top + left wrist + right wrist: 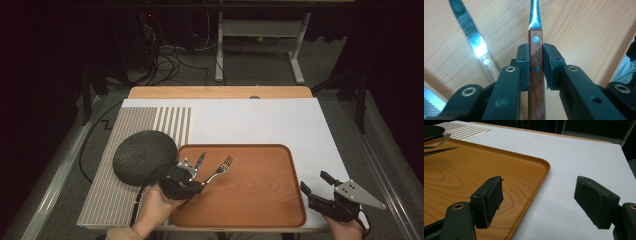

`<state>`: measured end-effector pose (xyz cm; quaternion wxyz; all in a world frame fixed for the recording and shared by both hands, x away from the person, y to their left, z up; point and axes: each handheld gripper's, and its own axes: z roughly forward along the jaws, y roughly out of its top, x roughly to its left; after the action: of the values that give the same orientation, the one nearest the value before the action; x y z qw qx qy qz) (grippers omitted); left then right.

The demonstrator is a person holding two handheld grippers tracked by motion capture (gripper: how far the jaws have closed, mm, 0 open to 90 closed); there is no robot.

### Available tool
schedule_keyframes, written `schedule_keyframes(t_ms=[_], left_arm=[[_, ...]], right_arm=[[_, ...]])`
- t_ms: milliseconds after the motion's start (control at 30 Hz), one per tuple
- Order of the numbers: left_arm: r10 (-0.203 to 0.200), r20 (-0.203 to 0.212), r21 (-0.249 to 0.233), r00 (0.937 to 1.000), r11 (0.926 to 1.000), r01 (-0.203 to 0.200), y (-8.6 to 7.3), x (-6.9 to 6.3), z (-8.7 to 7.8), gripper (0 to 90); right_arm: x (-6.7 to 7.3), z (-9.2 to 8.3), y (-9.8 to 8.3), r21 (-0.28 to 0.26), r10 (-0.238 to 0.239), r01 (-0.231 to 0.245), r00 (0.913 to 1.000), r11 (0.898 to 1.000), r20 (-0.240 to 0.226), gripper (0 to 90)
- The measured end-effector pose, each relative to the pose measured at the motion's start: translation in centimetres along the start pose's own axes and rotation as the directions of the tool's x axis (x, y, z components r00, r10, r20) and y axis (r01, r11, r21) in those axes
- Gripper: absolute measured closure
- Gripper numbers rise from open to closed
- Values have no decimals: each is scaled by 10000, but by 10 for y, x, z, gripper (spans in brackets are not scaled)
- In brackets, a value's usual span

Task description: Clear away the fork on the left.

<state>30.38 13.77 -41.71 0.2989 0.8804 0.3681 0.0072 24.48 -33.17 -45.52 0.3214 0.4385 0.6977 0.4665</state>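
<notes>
Fork (220, 170) sat pinched by its wooden handle in the left hand-held gripper (196, 172) over the tray (260, 200), beside a knife (199, 161); right hand-held gripper (316, 184) hung spread above the white tabletop (260, 120), dark room behind.

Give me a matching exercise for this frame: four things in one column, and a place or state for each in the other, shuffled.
Things:
1. fork
2. knife
3. dark round plate
4. right gripper

Places or states:
A. on the striped mat
B. jaws open over the white table
C. handle clamped in the left gripper
D. lying on the wooden tray, not gripped

Pairs: 1-C, 2-D, 3-A, 4-B
</notes>
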Motion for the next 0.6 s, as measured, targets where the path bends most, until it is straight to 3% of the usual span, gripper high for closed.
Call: schedule_keyframes(t_ms=[300,600], left_arm=[[158,246,210,9996,9996,-164,8,-16,14,732],[257,340,449,9991,9986,-272,11,-24,27,731]], right_arm=[[0,0,0,40,0,0,10000,10000,-43,234],[0,1,0,72,-48,49,10000,10000,-86,233]])
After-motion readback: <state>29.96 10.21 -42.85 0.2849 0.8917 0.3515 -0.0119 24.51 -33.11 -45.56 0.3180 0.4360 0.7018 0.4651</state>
